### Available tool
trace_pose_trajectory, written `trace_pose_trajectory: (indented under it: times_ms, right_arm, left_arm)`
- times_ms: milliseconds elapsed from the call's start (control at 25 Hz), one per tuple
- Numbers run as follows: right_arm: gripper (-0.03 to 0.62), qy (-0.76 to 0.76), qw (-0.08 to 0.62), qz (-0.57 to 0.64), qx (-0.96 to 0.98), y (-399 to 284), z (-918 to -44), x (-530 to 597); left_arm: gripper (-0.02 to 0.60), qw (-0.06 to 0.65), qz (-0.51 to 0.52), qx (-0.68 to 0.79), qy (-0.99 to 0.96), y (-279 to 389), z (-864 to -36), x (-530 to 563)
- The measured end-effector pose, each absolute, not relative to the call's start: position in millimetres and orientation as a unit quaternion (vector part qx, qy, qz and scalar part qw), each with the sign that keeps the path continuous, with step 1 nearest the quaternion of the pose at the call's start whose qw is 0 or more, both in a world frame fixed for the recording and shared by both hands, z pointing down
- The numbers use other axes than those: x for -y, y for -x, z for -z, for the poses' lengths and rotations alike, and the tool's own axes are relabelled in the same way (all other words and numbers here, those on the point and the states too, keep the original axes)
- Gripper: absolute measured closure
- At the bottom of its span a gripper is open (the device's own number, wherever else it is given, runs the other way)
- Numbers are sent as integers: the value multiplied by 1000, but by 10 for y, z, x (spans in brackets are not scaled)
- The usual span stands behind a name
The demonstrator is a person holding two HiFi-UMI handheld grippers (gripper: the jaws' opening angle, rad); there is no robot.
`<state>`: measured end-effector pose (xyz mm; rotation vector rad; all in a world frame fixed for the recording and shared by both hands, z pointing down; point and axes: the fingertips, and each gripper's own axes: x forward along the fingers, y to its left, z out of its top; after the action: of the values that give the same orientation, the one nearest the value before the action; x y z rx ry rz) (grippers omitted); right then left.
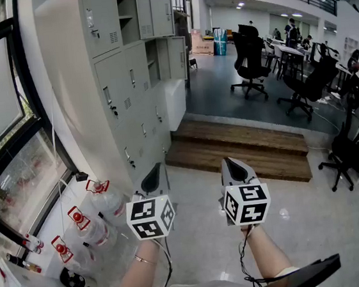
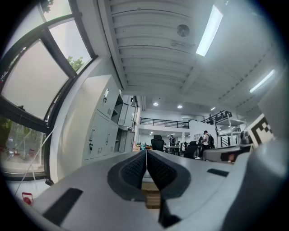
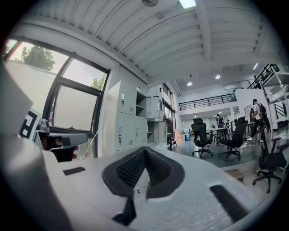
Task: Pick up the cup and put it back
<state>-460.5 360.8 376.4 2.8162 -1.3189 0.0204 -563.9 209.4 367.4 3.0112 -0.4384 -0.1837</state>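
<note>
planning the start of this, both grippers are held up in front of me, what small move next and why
Probably look around for the cup first: none shows in any view. The left gripper and right gripper are both shut and empty, pointing over the floor toward the lockers and wooden steps.

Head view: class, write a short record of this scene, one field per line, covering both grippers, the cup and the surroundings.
left gripper: shut, nothing held
right gripper: shut, nothing held, level with the left one
cup: not visible in any view
lockers: grey, at left, some doors open
steps: wooden, ahead of both grippers
water bottles: red-capped, at lower left
office chairs: black, beyond the steps
</note>
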Motion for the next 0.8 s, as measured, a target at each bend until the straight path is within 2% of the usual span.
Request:
trace_pose_trajectory:
  times_ms: [800]
  right_arm:
    - [602, -912, 17, -34, 409, 4516, -4075, -3370]
  left_arm:
    - [571, 47, 39, 121, -991, 5498, -3935, -1814]
